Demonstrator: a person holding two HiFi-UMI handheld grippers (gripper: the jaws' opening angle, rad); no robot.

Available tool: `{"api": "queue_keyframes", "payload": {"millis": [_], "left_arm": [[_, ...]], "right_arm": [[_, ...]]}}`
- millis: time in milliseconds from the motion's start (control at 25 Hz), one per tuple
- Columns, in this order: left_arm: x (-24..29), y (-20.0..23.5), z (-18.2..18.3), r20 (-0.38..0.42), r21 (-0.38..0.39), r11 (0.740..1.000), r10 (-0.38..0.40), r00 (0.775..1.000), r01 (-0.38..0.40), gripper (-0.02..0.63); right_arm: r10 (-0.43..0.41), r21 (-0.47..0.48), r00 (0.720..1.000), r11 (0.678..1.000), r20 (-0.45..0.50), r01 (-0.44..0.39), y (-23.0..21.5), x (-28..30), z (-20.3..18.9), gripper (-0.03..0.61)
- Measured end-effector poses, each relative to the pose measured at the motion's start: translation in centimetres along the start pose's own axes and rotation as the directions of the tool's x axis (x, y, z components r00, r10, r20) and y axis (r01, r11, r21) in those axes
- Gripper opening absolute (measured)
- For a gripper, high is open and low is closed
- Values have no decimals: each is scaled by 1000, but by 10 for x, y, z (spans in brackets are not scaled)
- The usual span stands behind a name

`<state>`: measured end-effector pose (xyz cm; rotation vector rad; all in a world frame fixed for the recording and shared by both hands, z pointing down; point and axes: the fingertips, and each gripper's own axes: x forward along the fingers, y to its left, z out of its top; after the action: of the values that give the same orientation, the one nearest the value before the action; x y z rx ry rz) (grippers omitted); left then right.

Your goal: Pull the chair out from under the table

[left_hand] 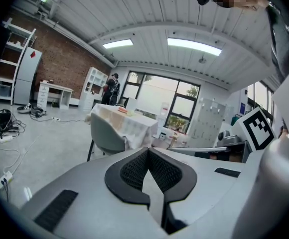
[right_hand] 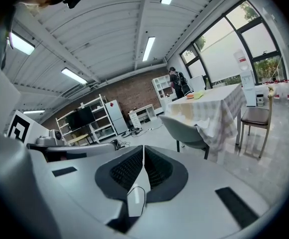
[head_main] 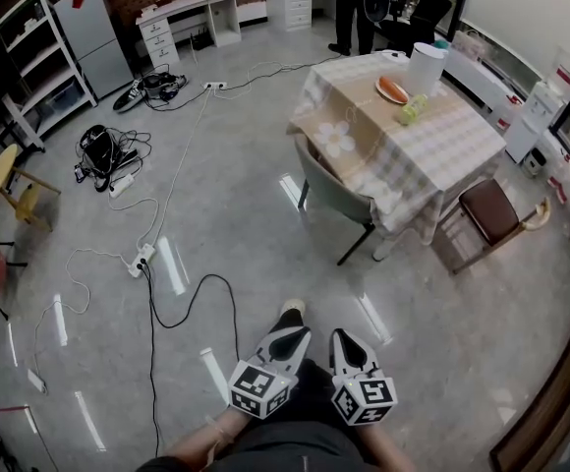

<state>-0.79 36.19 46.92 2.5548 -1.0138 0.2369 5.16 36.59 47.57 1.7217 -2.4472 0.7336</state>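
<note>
A grey-green chair (head_main: 329,187) stands pushed in at the near-left side of a table with a checked cloth (head_main: 442,141), its seat under the cloth. Both grippers hang low at the bottom of the head view, several steps away from the chair. My left gripper (head_main: 287,334) is shut with nothing between its pads, and so is my right gripper (head_main: 344,338). In the left gripper view the chair (left_hand: 106,133) and table (left_hand: 129,121) show beyond the shut left gripper (left_hand: 147,150). The right gripper view shows the chair (right_hand: 183,128) past the shut right gripper (right_hand: 143,147).
Black and white cables with power strips (head_main: 143,260) run across the floor to my left. A brown wooden chair (head_main: 489,211) stands at the table's right side. A person (head_main: 354,8) stands behind the table. A fridge (head_main: 93,32), shelves and a white desk (head_main: 182,16) line the far wall.
</note>
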Motion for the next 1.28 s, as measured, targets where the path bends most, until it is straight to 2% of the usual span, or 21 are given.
{"api": "queue_keyframes", "payload": {"millis": [400,640,1280], "left_arm": [[24,23,16,1,-8,1000,23,1000,-23,9],[44,36,33,-3,3,1000,20,1000,-20,9],[123,105,95,-18,64,998,0,1000,1,9]], "right_arm": [[33,3,999,999,-1,-33,-9,28,17,17],[13,15,1000,1000,28,-13,-28,51,42,17],[-44,47,997,998,71,41,-82,139,107,17]]}}
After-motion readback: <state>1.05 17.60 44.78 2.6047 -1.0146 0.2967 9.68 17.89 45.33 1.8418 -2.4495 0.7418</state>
